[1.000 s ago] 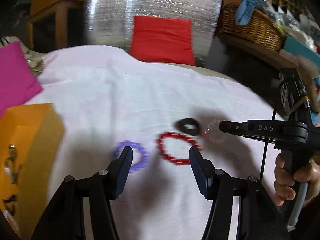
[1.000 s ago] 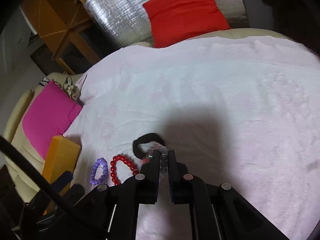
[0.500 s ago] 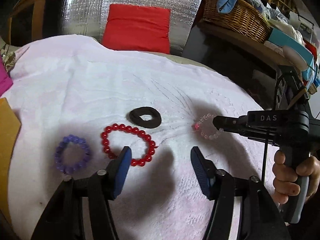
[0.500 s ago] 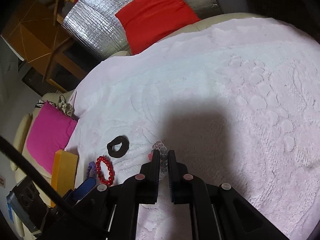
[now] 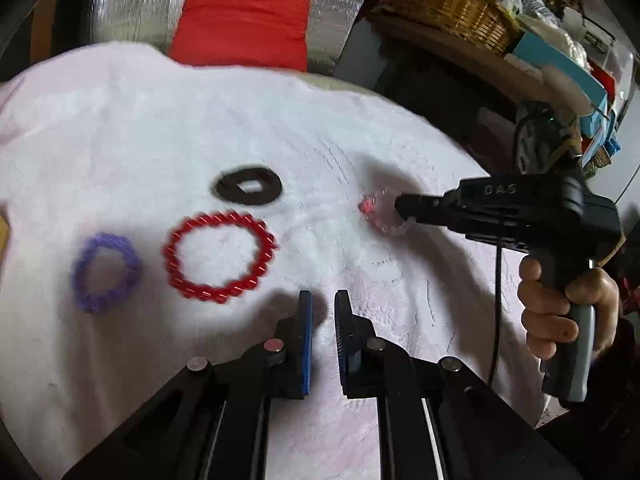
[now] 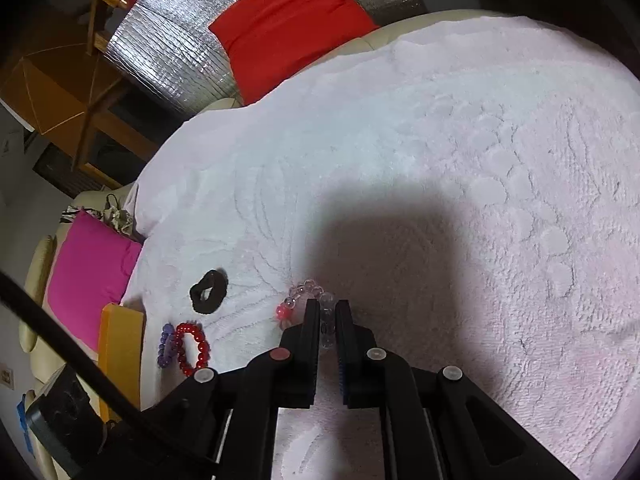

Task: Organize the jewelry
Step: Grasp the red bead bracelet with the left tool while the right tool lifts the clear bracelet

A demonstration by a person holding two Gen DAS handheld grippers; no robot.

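Observation:
On a white towel (image 5: pixel 168 128) lie a purple bead bracelet (image 5: pixel 105 272), a red bead bracelet (image 5: pixel 219 255) and a black hair tie (image 5: pixel 248 189). My right gripper (image 6: pixel 324 306) is shut on a clear bead bracelet (image 6: pixel 316 295) with a pink bead, held just above the towel; it also shows in the left wrist view (image 5: pixel 382 216), right of the hair tie. My left gripper (image 5: pixel 321 300) is shut and empty, below and right of the red bracelet. The red bracelet (image 6: pixel 192 346), purple bracelet (image 6: pixel 165 344) and hair tie (image 6: pixel 208 292) also show in the right wrist view.
An orange box (image 6: pixel 120 344) stands at the towel's left edge beside a pink cushion (image 6: pixel 90 276). A red cushion (image 5: pixel 244 24) and silver padding (image 6: pixel 172 40) lie behind the towel. A wicker basket (image 5: pixel 452 4) and shelf clutter stand at the back right.
My left gripper has closed from wide open to shut, and its view has swung right. My right gripper has carried the clear bracelet farther right, away from the hair tie.

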